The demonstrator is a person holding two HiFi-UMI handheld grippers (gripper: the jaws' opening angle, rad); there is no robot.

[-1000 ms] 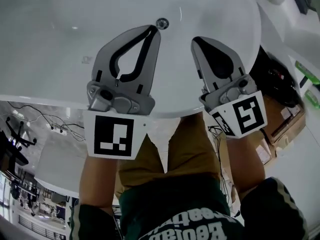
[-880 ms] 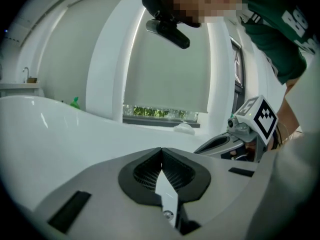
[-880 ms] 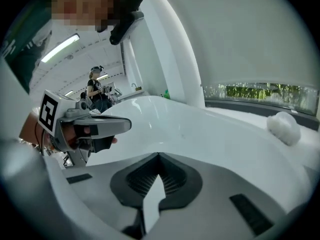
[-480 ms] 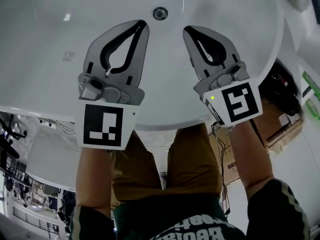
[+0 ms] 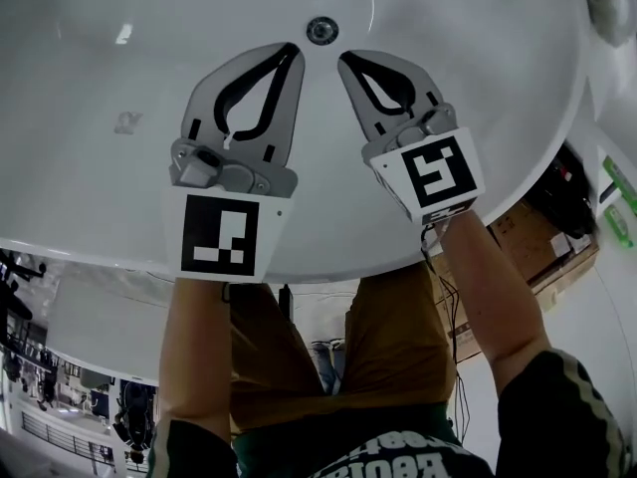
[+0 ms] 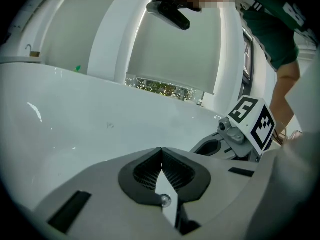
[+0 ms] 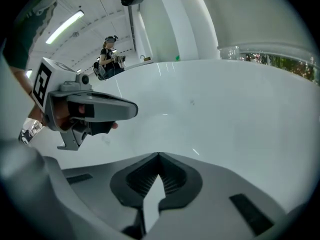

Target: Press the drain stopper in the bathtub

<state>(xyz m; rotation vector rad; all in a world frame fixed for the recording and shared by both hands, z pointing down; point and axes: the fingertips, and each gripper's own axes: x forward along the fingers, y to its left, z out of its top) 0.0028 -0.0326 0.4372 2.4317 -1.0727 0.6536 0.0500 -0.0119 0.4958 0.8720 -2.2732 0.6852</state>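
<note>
The round metal drain stopper [image 5: 321, 31] sits in the floor of the white bathtub [image 5: 109, 157], at the top of the head view. My left gripper [image 5: 294, 50] is shut with nothing in it, its tip just below and left of the stopper. Just below and right of the stopper is the tip of my right gripper [image 5: 345, 60], also shut and empty. Neither tip touches the stopper. The left gripper view shows closed jaws [image 6: 161, 149] over the tub wall [image 6: 75, 129], with the right gripper [image 6: 235, 144] beside. The right gripper view shows closed jaws [image 7: 159, 155] and the left gripper [image 7: 90, 111]; the stopper is hidden in both.
The tub's near rim [image 5: 328, 262] curves across below my hands. A cardboard box [image 5: 532, 232] and cables lie on the floor at the right. A person [image 7: 107, 54] stands far off beyond the tub.
Both grippers have sunk deeper into the tub. The right gripper has swung left toward the left one, and both tips now sit close under the drain stopper.
</note>
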